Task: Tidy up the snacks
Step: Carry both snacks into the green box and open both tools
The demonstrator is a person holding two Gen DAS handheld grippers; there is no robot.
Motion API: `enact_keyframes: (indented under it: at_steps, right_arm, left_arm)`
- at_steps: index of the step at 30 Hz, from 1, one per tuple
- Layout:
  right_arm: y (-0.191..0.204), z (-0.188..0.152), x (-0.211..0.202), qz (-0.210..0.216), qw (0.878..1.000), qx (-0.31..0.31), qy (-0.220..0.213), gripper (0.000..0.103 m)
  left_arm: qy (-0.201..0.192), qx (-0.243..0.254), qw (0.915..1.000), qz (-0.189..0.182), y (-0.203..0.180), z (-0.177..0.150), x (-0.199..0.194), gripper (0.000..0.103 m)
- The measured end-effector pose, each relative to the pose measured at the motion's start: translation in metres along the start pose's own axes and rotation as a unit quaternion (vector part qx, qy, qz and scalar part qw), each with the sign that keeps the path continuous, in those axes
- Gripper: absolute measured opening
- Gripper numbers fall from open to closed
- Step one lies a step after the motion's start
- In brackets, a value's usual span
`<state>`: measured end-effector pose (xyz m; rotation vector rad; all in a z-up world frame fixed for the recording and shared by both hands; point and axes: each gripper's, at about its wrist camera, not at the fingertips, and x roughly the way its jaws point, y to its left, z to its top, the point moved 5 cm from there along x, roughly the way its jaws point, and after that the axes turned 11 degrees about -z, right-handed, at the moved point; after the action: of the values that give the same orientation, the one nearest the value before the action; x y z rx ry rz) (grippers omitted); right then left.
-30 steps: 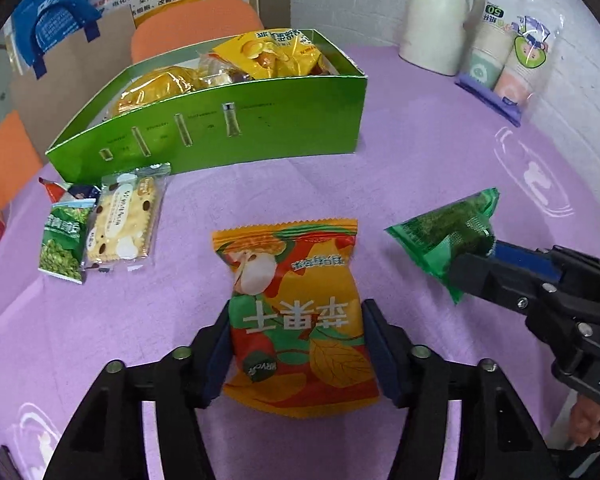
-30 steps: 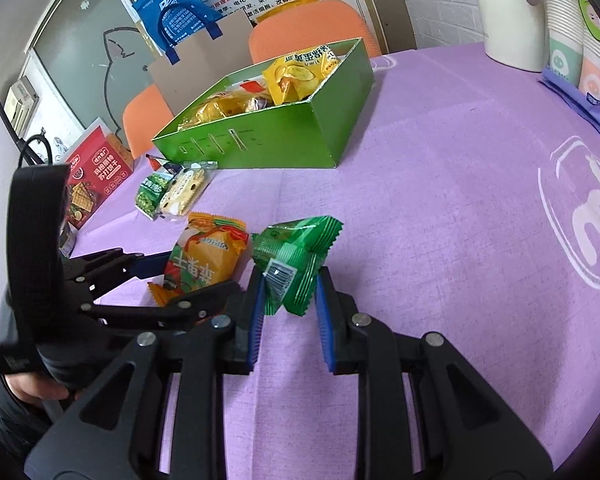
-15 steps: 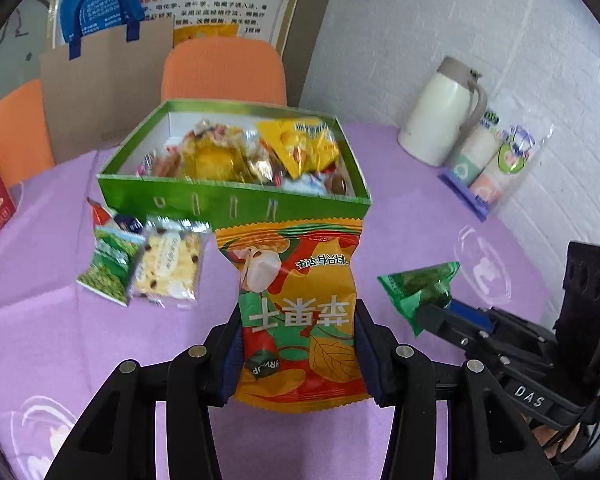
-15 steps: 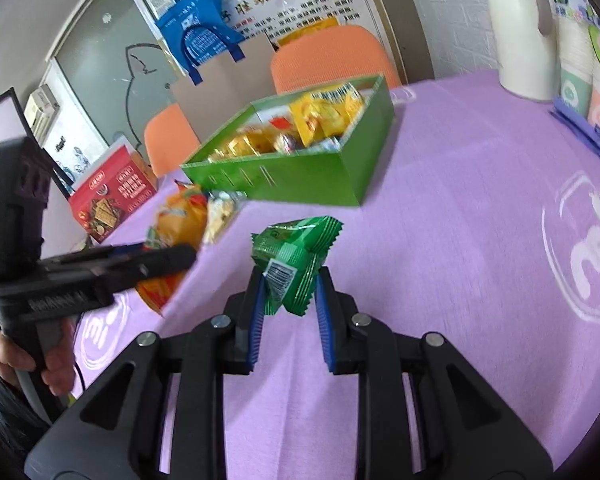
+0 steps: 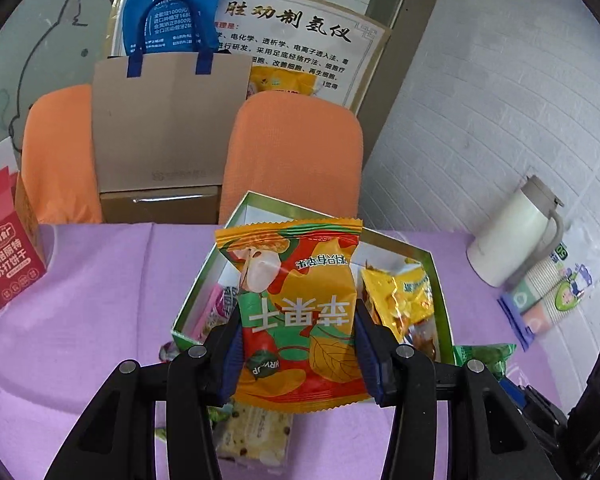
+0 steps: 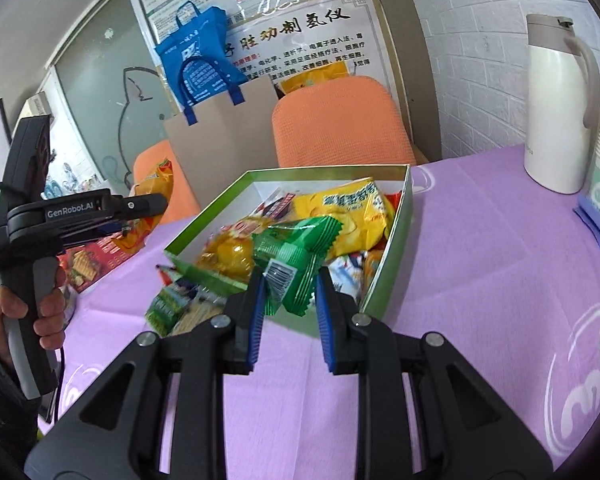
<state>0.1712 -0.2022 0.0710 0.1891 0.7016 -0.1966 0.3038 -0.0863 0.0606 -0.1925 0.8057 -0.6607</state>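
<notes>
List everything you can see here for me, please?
Snack box: 1, green, on the table, holding packets.
Orange snack packet: 1, held above the box.
Green snack packet: 1, held over the box.
Loose packets: a few, beside the box.
Red carton: 1, table's left edge.
Thermos jug: 1, white, far right.
Paper cups: 1 wrapped stack, beside the jug.
Chairs: 2, orange, behind the table.
Tablecloth: purple.
Left gripper: shut.
Right gripper: shut.
Hand: 1, on the left handle.

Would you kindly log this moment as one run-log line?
left tongs: shut on orange snack bag | right tongs: shut on green snack packet | both raised near green box | nothing released
</notes>
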Motion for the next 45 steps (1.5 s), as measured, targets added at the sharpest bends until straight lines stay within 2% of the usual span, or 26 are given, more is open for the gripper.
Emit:
enact_keyframes:
  at_steps: [3,7,8,9,10,11,12,14,19,24,30,35,45]
  right_arm:
    - [-0.001,0.004,0.015,-0.006,1.000,0.002,-0.001,0.026]
    - [-0.003,0.003,0.039,-0.018,1.000,0.001,0.003,0.028]
    - [-0.003,0.003,0.045,-0.025,1.000,-0.004,0.004,0.030]
    - [-0.003,0.002,0.050,-0.031,0.999,-0.012,0.004,0.036]
    - [-0.002,0.000,0.053,-0.038,0.999,-0.022,0.004,0.060]
    - [-0.002,-0.001,0.054,-0.052,0.998,-0.029,0.000,0.083]
    - [-0.002,-0.002,0.052,-0.066,0.997,-0.033,-0.016,0.088]
    - [0.001,-0.001,0.047,-0.072,0.996,-0.048,-0.032,0.090]
    - [-0.002,-0.005,0.045,-0.060,0.998,-0.029,-0.005,0.090]
    - [-0.001,-0.008,0.022,-0.044,0.999,-0.013,-0.006,0.090]
    - [0.009,-0.008,-0.016,-0.034,0.999,-0.017,-0.032,0.096]
    - [0.022,-0.016,-0.043,-0.018,0.999,-0.020,-0.047,0.101]
    - [0.058,-0.039,-0.066,0.022,0.999,-0.014,-0.045,0.102]
  left_arm:
    - [0.005,-0.006,1.0000,0.005,0.013,0.010,0.020,0.049]
    - [0.015,-0.017,0.9997,-0.012,0.026,0.010,0.046,0.050]
    - [0.016,-0.017,0.9995,-0.019,0.028,0.009,0.051,0.059]
    - [0.020,-0.020,0.9994,-0.017,0.031,0.006,0.055,0.084]
    - [0.021,-0.026,0.9994,-0.002,0.036,0.005,0.058,0.092]
    - [0.012,-0.028,0.9995,0.008,0.039,0.003,0.058,0.094]
    - [0.010,-0.026,0.9996,0.006,0.040,0.001,0.058,0.094]
    - [0.021,-0.029,0.9993,0.007,0.042,-0.005,0.060,0.094]
    - [0.020,-0.028,0.9992,0.022,0.041,-0.016,0.046,0.094]
    - [0.001,-0.020,0.9991,0.038,0.033,-0.023,0.014,0.095]
    - [-0.035,-0.011,0.9984,0.042,0.019,-0.034,-0.034,0.096]
    - [-0.051,0.007,0.9976,0.046,0.006,-0.048,-0.068,0.097]
    - [-0.073,0.022,0.9936,0.083,0.012,-0.080,-0.120,0.100]
